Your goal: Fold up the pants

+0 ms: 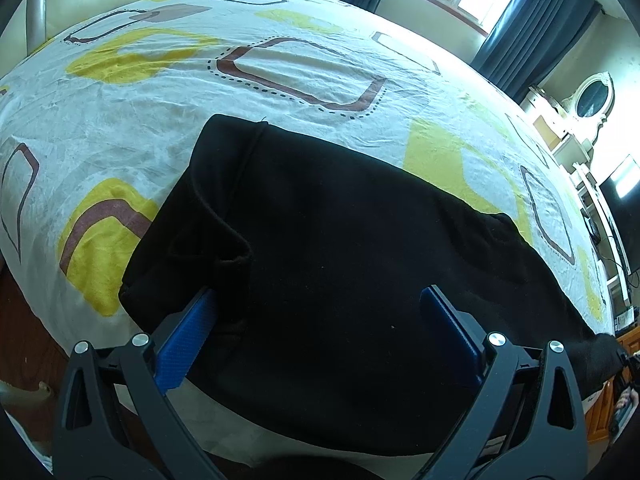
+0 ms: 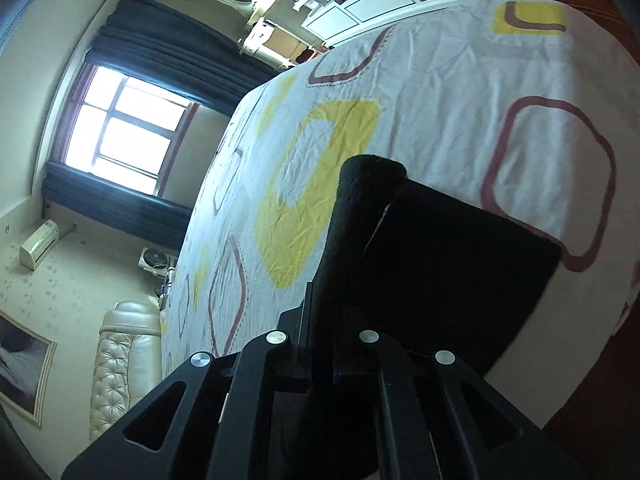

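Note:
Black pants (image 1: 320, 248) lie spread on the bed, waistband end at the left with a folded edge. My left gripper (image 1: 316, 316) hovers just above them, its blue pads (image 1: 188, 340) wide apart and open, nothing pinched. In the right wrist view, my right gripper (image 2: 326, 320) is shut on a raised fold of the black pants (image 2: 440, 248), which stands up between the fingers and hides the pads. That view is rolled sideways.
The bed sheet (image 1: 280, 76) is white with yellow and brown squares and runs far beyond the pants. A cream padded headboard (image 2: 116, 356), a window with dark curtains (image 2: 124, 120), a white dresser with oval mirror (image 1: 592, 100) and wooden floor (image 1: 24, 320) surround the bed.

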Demonstrator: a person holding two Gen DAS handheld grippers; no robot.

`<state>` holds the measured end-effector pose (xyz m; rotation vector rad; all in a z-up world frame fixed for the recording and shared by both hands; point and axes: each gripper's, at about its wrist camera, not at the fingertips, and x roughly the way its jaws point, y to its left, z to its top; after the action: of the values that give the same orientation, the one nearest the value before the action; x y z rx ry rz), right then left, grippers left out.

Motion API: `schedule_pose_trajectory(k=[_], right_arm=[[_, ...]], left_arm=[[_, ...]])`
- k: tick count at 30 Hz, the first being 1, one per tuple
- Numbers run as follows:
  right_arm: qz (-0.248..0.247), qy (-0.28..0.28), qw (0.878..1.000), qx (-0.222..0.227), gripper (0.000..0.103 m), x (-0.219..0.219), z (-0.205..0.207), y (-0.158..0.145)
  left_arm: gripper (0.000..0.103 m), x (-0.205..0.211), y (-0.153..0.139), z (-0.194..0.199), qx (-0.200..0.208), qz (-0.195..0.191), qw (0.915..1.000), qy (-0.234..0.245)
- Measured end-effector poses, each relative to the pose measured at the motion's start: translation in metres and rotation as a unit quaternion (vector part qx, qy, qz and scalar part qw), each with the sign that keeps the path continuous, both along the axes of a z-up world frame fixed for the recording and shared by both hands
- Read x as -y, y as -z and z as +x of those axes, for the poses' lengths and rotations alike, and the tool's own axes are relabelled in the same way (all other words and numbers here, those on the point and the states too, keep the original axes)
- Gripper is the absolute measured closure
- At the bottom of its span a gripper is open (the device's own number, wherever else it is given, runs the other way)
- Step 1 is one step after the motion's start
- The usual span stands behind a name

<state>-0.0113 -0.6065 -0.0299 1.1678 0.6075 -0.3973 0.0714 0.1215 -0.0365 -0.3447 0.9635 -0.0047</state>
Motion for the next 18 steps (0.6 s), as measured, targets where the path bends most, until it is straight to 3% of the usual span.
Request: schedule_pose_trajectory(k=[4, 7, 10, 15, 18], right_arm=[[0.036, 0.013, 0.999, -0.022, 0.097, -0.002, -0.022, 0.036], [0.072, 0.023, 0.997, -0.001, 0.097, -0.001, -0.025, 0.058], [0.093, 0.025, 0.995, 0.016, 0.096, 0.002, -0.022, 0.068], [0.022, 0.047, 0.999, 0.002, 0.097, 0.018, -0.028, 0.054], [0.035, 0.081, 0.996, 0.008, 0.096, 0.028, -0.044, 0.059]], left_arm=[[0.003, 0.003, -0.002, -0.003, 0.005, 0.004, 1.0, 0.001], [0.003, 0.005, -0.006, -0.007, 0.01, 0.002, 0.9999, 0.006], [0.003, 0.004, -0.014, -0.015, 0.022, -0.029, 0.9993, 0.011], [0.003, 0.02, -0.018, -0.029, 0.012, -0.098, 0.9942, 0.041], [0.003, 0.046, -0.022, -0.038, 0.013, -0.109, 0.9908, 0.079]])
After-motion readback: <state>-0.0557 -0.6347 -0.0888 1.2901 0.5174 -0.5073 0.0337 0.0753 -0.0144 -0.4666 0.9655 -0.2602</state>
